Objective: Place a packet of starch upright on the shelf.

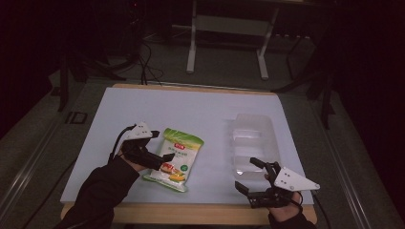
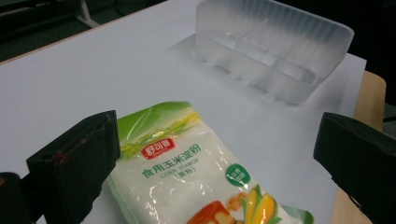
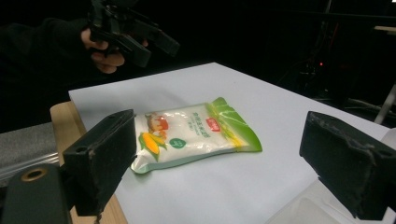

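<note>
One glossy, soft starch pouch (image 1: 174,159) and one ribbed, translucent plastic tray (image 1: 253,143); left tool (image 1: 161,159) and right tool (image 1: 249,180) both gape, holding nothing.

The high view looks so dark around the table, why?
In the high view, light falls on the white table top while the floor and room fade to black. In the left gripper view, the starch bag shines with glare. In the right gripper view, the background is nearly black.
</note>
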{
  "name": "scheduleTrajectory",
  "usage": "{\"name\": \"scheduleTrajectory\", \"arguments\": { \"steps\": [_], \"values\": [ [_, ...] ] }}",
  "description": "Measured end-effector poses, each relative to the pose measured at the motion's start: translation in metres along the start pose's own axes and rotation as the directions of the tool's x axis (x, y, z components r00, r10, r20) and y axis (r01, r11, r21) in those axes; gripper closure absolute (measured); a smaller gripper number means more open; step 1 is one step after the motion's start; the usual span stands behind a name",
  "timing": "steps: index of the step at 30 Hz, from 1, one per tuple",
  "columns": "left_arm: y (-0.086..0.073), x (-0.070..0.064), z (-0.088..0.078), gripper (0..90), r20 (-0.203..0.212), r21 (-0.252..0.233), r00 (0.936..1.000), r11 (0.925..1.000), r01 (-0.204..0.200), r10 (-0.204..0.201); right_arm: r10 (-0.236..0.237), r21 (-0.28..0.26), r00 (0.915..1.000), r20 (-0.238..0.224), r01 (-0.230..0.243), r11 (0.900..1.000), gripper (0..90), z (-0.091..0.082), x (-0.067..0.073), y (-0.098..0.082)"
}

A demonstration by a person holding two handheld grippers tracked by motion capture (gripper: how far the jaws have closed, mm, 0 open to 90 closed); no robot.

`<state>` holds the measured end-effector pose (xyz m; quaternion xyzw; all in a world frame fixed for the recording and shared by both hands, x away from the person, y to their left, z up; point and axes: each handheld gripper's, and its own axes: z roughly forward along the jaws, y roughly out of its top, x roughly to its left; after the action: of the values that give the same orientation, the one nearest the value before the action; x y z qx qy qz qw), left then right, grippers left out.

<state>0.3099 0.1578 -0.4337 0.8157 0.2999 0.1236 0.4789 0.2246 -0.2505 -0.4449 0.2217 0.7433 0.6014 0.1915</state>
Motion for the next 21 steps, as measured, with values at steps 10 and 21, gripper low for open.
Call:
{"name": "scheduleTrajectory", "arguments": {
  "steps": [10,21],
  "values": [
    [0.006,0.026,0.017,4.4,-0.059,0.012,0.9965,0.9981,0.061,-0.060,0.000,0.011,1.0000,0.002,0.000,1.000,10.7,0.001,-0.001,-0.002],
    [0.001,0.054,0.045,11.3,-0.126,0.056,0.9790,0.9842,0.168,-0.160,0.000,0.013,1.0000,0.001,0.000,1.000,10.7,0.002,-0.002,-0.003]
  ]
}}
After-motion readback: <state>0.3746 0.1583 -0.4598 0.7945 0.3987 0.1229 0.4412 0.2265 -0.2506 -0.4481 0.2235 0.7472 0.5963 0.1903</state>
